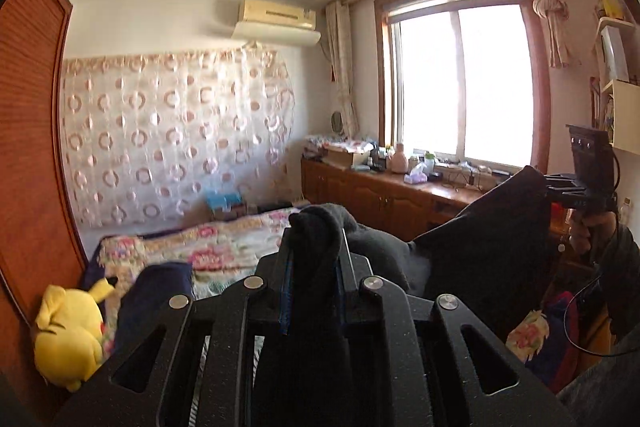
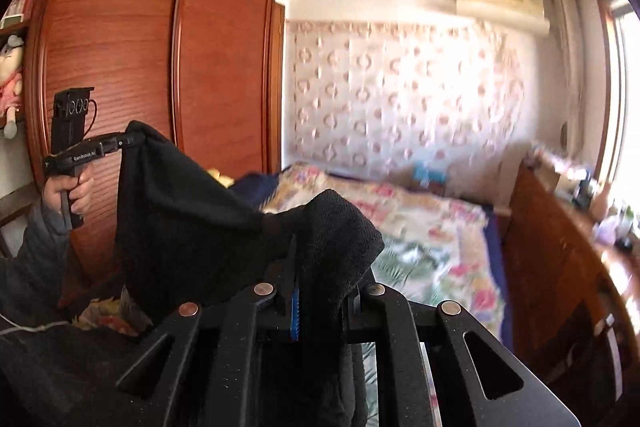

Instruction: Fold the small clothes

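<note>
I pinch the black cloth (image 2: 192,211) in both grippers, left (image 1: 316,251) and right (image 2: 320,259), lifting it above the bed (image 2: 432,227), probably to spread it flat for folding.

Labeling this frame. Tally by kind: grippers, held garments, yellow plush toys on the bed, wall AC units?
Grippers: 2, the left gripper and the right gripper, both shut on the garment
Held garments: 1, the black garment hanging between the two
Yellow plush toys: 1, the plush at the bed's edge
AC units: 1, the AC
Total: 5
</note>
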### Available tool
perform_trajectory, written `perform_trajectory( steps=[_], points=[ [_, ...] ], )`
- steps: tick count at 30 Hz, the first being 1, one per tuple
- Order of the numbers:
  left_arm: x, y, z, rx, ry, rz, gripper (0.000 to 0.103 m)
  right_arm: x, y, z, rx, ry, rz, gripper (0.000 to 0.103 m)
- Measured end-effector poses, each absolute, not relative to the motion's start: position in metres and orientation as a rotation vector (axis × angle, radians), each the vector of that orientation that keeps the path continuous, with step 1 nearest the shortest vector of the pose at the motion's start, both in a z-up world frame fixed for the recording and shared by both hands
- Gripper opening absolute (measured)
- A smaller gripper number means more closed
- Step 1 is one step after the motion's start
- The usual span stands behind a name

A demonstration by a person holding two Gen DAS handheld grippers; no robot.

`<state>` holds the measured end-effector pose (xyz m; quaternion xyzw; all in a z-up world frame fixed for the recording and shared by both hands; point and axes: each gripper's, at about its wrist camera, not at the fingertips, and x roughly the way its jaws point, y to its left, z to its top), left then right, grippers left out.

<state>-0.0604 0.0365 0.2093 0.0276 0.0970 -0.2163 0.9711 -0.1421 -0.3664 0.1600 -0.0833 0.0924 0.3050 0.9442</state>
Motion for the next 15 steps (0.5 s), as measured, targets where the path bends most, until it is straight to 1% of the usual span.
perform_trajectory(
  steps=[5, 9, 11, 15],
  points=[
    [-0.068, 0.043, 0.244, 0.064, 0.126, -0.415, 0.017, -0.168, -0.370, 0.193, -0.206, 0.099, 0.573, 0.013],
    [-0.075, 0.052, 0.260, 0.068, 0.070, -0.390, 0.017, -0.181, -0.367, 0.219, -0.228, 0.043, 0.541, 0.013],
    [-0.079, 0.056, 0.269, 0.068, 0.048, -0.380, 0.017, -0.180, -0.364, 0.225, -0.237, 0.027, 0.533, 0.013],
    [-0.071, 0.062, 0.266, 0.057, 0.036, -0.359, 0.017, -0.162, -0.354, 0.222, -0.252, 0.023, 0.525, 0.013]
  ],
)
